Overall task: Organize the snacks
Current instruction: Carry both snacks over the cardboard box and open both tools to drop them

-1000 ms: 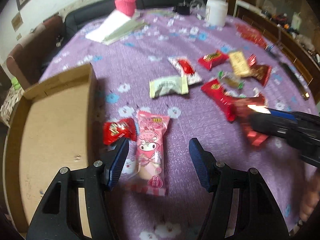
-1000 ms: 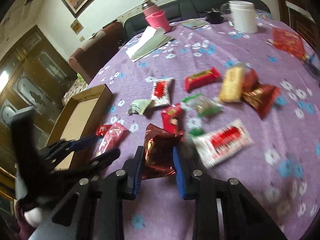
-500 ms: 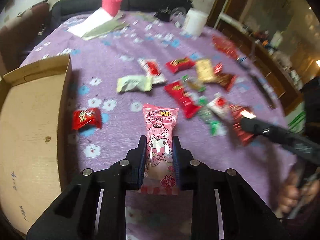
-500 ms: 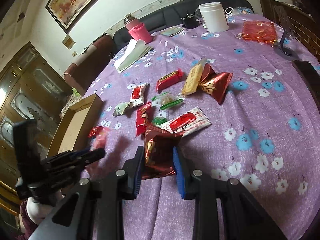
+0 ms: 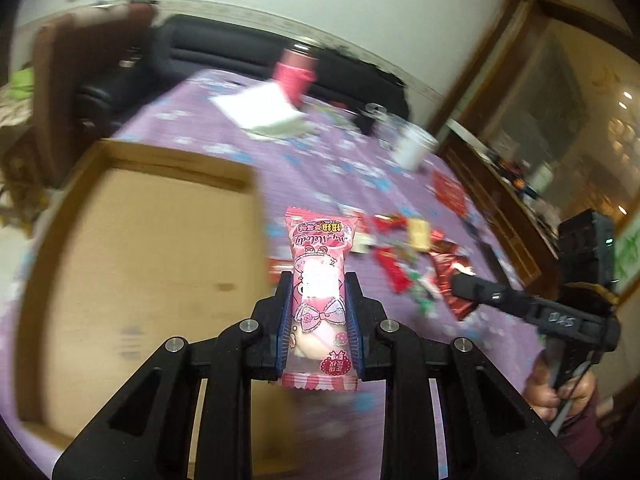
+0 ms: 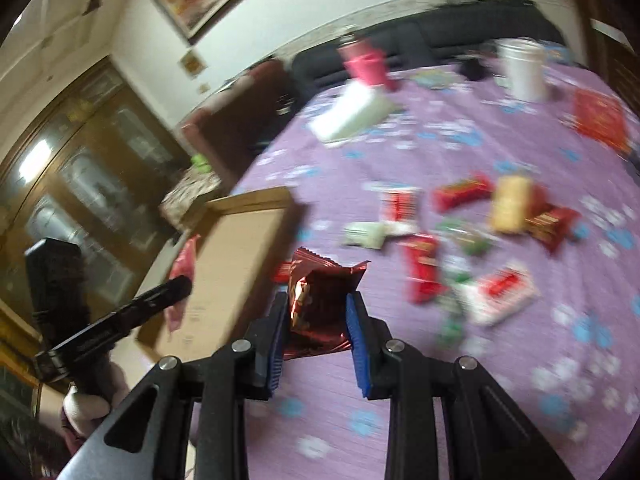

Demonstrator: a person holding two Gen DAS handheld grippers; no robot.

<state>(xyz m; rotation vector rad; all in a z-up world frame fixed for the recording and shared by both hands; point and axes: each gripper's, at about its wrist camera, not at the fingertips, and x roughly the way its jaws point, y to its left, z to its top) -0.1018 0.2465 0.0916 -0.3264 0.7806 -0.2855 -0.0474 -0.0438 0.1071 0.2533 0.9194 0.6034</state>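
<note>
Gripping the pink snack packet (image 5: 319, 300) between closed blue pads, left gripper (image 5: 319, 320) now lifted clear of the purple tablecloth (image 5: 360, 168), where a second earlier its fingers stood open around the packet lying flat. Packet now upright between the fingers, top end free above the fingertips, bottom seam hanging below them. Cardboard tray (image 5: 152, 248) now large at left and just beside the held packet, whereas a second ago only its near edge sat left of the gripper. Right gripper (image 6: 318, 320) likewise clamped on the dark red foil packet (image 6: 316, 300), same grip as one second ago, now raised with the tray's right wall (image 6: 276, 248) just left of the foil. Remaining snacks (image 6: 460, 240) scattered right and far on the cloth: red bars, a yellow one, a pale green packet, a white-and-red packet. Tray floor bare as far as visible. Judged meaning: pick-up stage complete for both packets, transfer toward the tray under way, release into the tray not yet done. Heavy motion blur in both views; exact clearance over the tray wall not determinable.
</note>
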